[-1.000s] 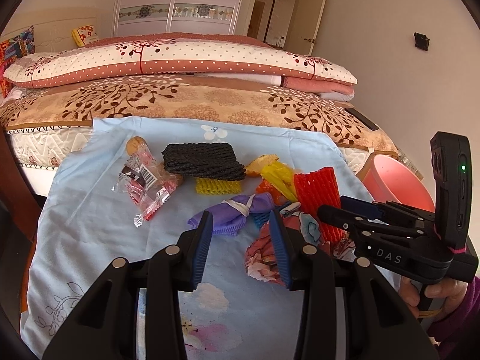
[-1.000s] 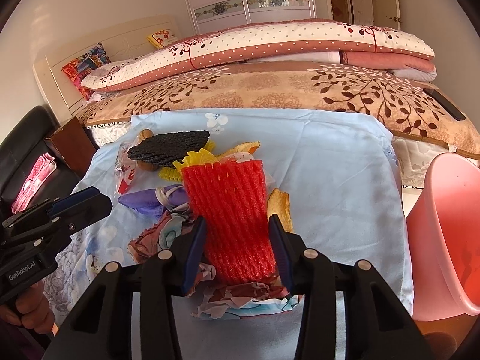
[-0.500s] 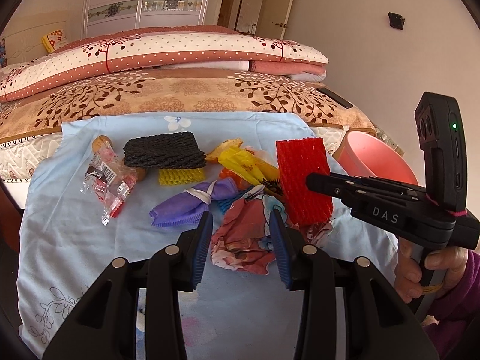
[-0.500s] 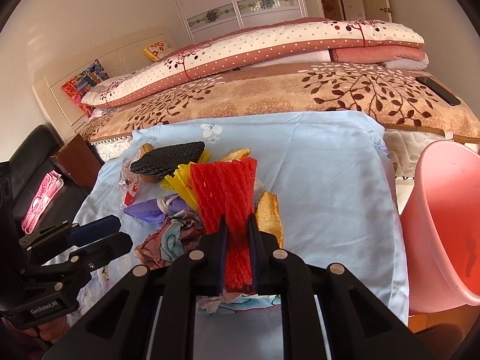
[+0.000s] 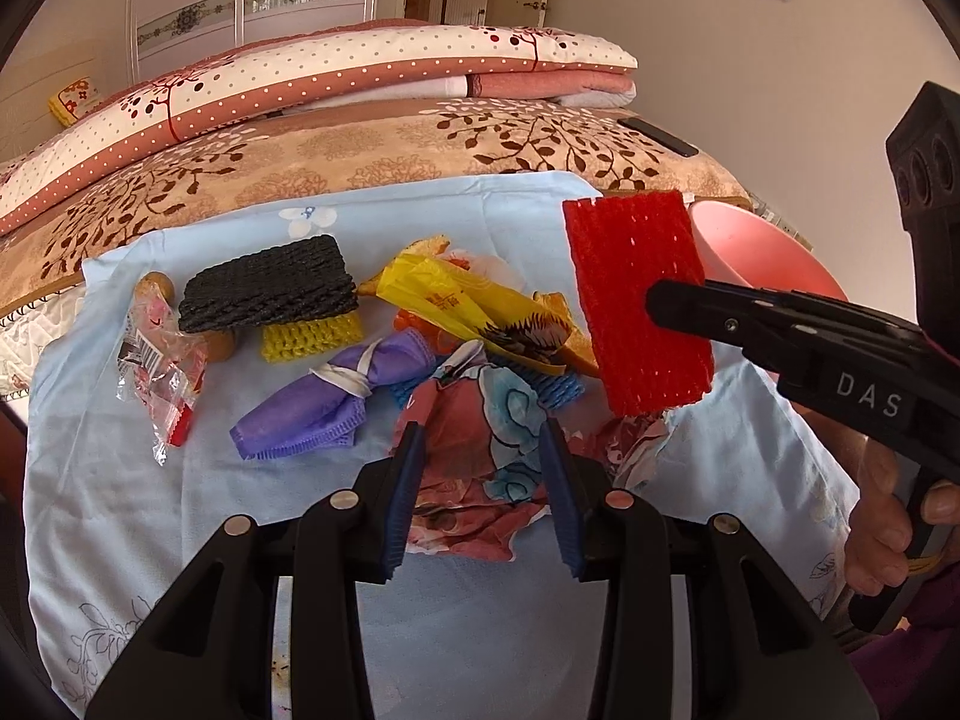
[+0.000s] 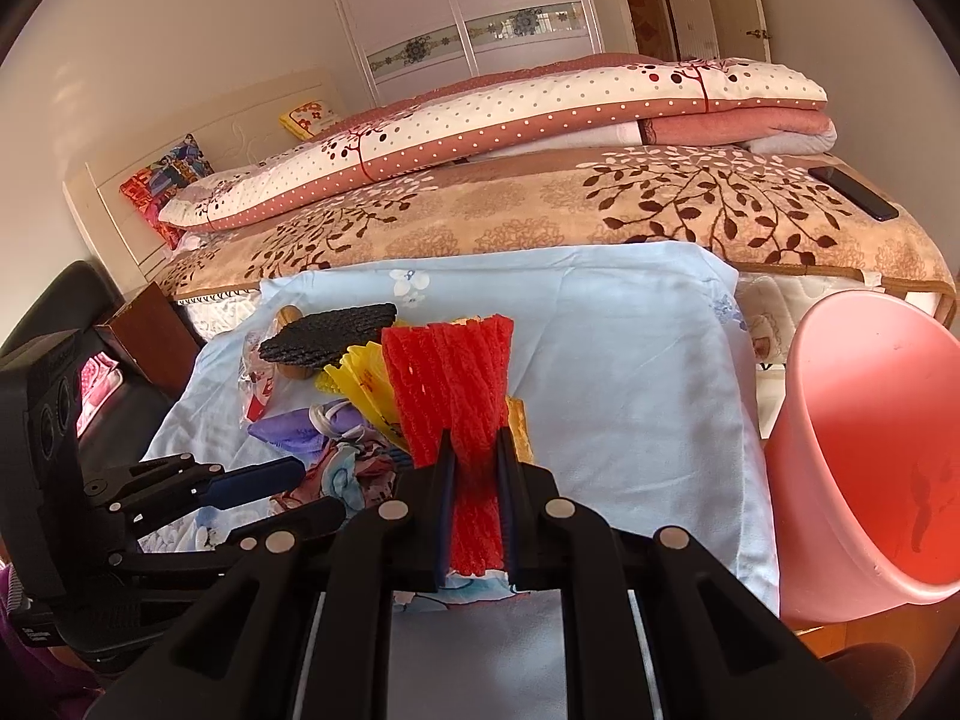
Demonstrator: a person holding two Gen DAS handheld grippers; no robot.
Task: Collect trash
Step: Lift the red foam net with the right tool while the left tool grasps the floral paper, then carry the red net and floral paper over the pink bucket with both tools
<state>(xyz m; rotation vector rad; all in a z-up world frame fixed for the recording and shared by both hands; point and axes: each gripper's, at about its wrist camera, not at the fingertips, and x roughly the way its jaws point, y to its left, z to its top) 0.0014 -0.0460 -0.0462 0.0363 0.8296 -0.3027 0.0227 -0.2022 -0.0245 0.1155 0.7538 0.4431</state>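
Carrying the red foam fruit net (image 6: 456,396) clamped in my right gripper (image 6: 475,516), lifted off the bedsheet (image 6: 630,372). Next: swing right over the pink bin (image 6: 870,450), probably empty. Left gripper (image 5: 483,498) spread over crumpled floral paper (image 5: 480,468).

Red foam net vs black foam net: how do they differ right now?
The red foam net is lifted off the sheet, pinched in the shut right tool; the black foam net lies flat in the pile. Red is squeezed narrow at the grip; black keeps its slab shape atop a yellow net. Both are mesh fruit sleeves.
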